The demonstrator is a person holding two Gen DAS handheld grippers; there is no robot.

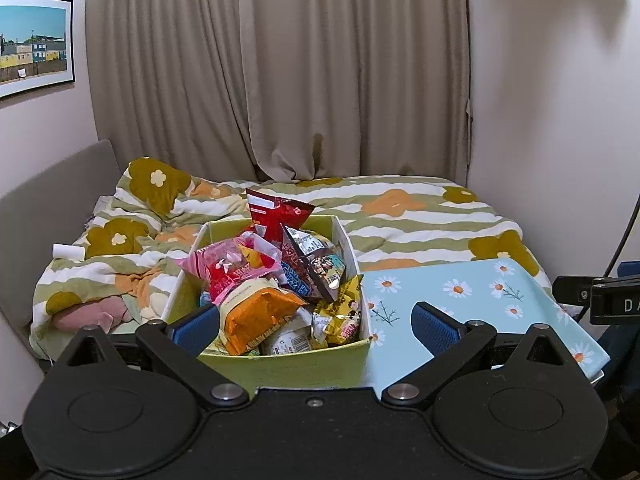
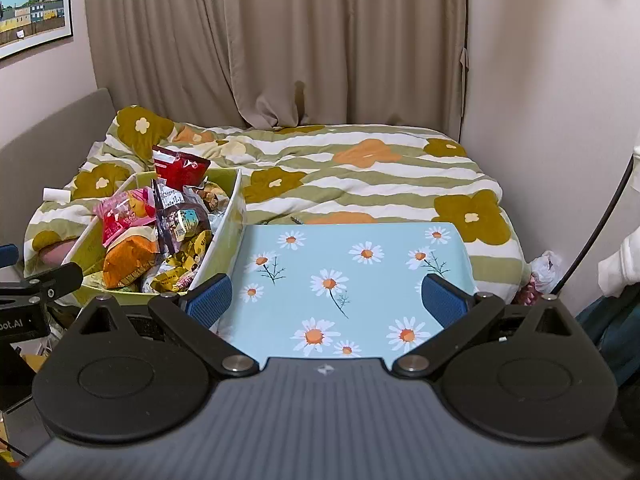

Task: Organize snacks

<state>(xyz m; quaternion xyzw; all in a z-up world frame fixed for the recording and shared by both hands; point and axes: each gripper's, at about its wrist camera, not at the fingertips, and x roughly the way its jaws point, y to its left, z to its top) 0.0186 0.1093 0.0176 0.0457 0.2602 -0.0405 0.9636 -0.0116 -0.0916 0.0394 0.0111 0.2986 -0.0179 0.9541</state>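
Note:
A green box (image 1: 288,364) full of snack packets stands on the bed. On top lie an orange bag (image 1: 256,316), a pink and red packet (image 1: 228,264), a red bag (image 1: 276,212), a dark packet (image 1: 316,260) and yellow packets (image 1: 344,316). My left gripper (image 1: 316,328) is open just in front of the box. The box also shows in the right wrist view (image 2: 224,216), left of a light blue daisy-print lid (image 2: 344,280). My right gripper (image 2: 326,300) is open above the lid's near edge, holding nothing.
The bed has a striped flower-print quilt (image 2: 360,176). A small white roll (image 1: 68,251) lies at its left side. Beige curtains (image 1: 320,72) hang behind. A grey headboard (image 1: 52,184) is on the left. A black cable (image 2: 600,232) hangs at the right.

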